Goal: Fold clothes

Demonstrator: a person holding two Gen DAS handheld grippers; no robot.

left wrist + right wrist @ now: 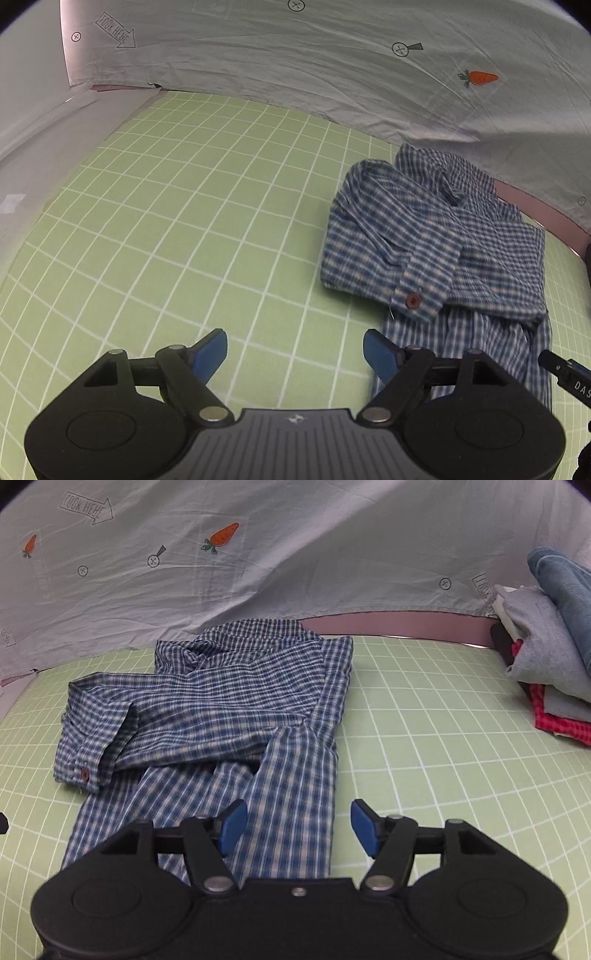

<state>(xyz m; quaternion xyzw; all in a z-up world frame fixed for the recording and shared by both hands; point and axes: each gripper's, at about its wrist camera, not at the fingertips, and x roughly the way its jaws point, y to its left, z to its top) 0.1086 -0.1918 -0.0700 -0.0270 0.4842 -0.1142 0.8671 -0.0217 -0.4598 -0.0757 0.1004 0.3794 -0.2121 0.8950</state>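
Observation:
A blue and white checked shirt [229,709] lies partly folded on the green grid mat [424,738], sleeves laid across its body, a cuff with a brown button [84,774] at its left. In the left wrist view the shirt [436,236] lies to the right on the mat [166,221]. My left gripper [295,356] is open and empty, just left of the shirt's lower part. My right gripper [298,825] is open and empty, over the shirt's lower right edge. The tip of the right gripper [565,373] shows at the right edge of the left wrist view.
A pale cloth with carrot prints [258,554] hangs behind the mat; it also shows in the left wrist view [332,66]. A pile of clothes [554,638], blue denim, grey and red checked, sits at the mat's far right.

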